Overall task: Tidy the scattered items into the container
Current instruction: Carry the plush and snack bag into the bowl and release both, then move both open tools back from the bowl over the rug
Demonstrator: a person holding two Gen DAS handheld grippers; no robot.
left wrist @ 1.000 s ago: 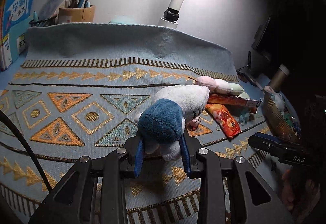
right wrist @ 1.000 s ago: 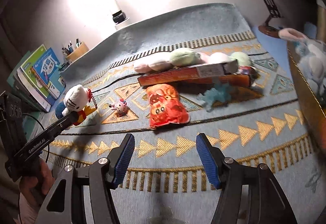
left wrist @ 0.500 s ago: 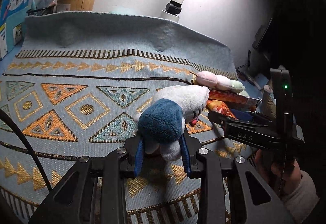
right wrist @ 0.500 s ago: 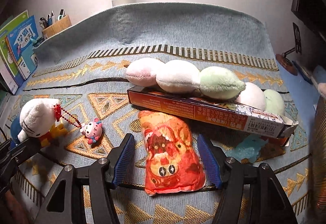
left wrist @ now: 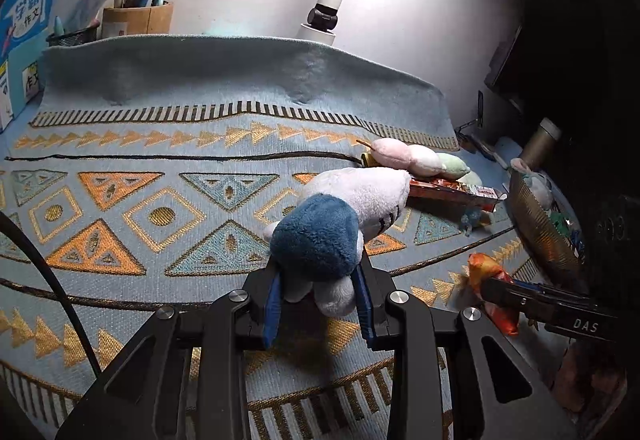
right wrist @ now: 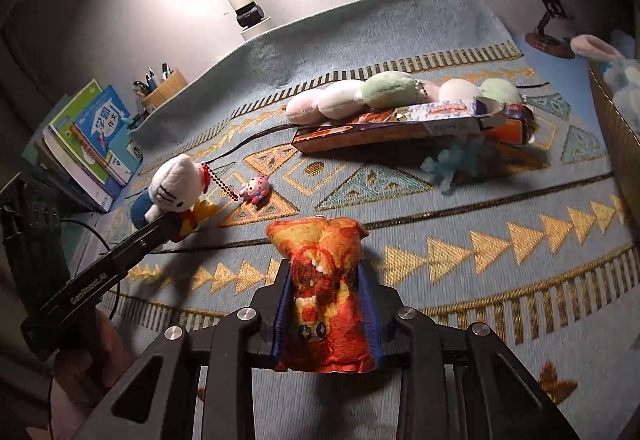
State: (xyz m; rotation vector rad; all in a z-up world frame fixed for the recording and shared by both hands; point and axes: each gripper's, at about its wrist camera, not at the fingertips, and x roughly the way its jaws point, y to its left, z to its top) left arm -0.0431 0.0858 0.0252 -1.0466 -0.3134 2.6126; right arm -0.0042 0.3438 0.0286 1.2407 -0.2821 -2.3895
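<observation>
1. Pouch (right wrist: pixel 326 292), orange and red, sits between the blue pads of the right hand-held gripper (right wrist: pixel 326 310); its jaws are closing and the pads press both sides, with the pouch raised off the rug (right wrist: pixel 460 224).
2. Left hand-held gripper (left wrist: pixel 318 298) is clenched on the white and blue plush (left wrist: pixel 332 224), pads squeezing its lower part, head pointing away over the rug.
3. From the right wrist view, a bead chain runs from the plush to a small pink charm (right wrist: pixel 256 193) lying on the rug just beside it.
4. Farther out, a long orange box (right wrist: pixel 404 128) lies on the rug with a row of pink, white and green plush balls (right wrist: pixel 384 94) against its far side.
5. A pale blue toy (right wrist: pixel 444 164) lies just in front of the box's right end.
6. At the right edge stands the basket (left wrist: pixel 536 224), with soft toys already inside.
7. At the rear of the counter, beyond the rug's raised edge, are a lamp (left wrist: pixel 328 6), a pen holder (left wrist: pixel 138 16) and books (right wrist: pixel 92 144) on the left.
</observation>
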